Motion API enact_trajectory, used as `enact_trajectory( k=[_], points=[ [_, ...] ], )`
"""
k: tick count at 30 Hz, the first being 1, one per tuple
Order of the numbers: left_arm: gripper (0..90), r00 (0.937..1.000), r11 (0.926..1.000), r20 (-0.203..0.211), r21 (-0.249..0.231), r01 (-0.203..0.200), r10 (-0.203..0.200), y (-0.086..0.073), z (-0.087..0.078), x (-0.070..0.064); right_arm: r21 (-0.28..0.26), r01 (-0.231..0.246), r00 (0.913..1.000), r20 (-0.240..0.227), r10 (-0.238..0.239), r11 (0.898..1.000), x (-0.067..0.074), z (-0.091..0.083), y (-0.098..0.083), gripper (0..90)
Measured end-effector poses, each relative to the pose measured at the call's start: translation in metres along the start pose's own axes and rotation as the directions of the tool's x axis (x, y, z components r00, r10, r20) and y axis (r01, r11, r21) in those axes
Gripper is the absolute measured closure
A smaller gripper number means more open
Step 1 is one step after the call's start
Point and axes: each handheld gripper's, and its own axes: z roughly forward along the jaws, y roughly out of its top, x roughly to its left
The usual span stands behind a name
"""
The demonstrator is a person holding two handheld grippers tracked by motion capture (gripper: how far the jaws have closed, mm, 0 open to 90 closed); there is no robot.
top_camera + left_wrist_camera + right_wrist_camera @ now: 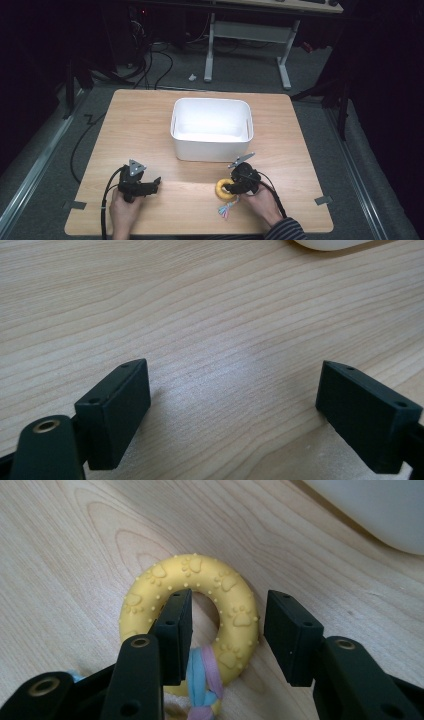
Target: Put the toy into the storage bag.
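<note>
Flat on the table (150, 125), yellow ring (192, 605); tassel (226, 210) trails toward person.

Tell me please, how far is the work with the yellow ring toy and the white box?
Nothing looks done yet: the white plastic box seems empty. In hand: the right gripper has its open jaws astride one side of the yellow rubber ring toy with paw prints, one jaw in the hole, not closed on it. The left gripper waits open over bare wood. Probably left: grip, lift and place it in the box.
</note>
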Motion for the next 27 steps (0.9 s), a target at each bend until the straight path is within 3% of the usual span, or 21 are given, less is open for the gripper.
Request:
enact_trajectory(
  k=[18,27],
  points=[
    [14.4,1.0000,1.0000,0.001,0.000,0.000,0.000,-0.0001,-0.0001,-0.0001,0.008,0.001,0.9999,0.016,-0.001,1.000,0.0016,0.0027,-0.0013,64.0],
    [14.4,1.0000,1.0000,0.001,0.000,0.000,0.000,-0.0001,-0.0001,-0.0001,0.000,-0.007,1.0000,-0.001,0.007,1.000,-0.0002,0.0005,-0.0026,66.0]
  ],
)
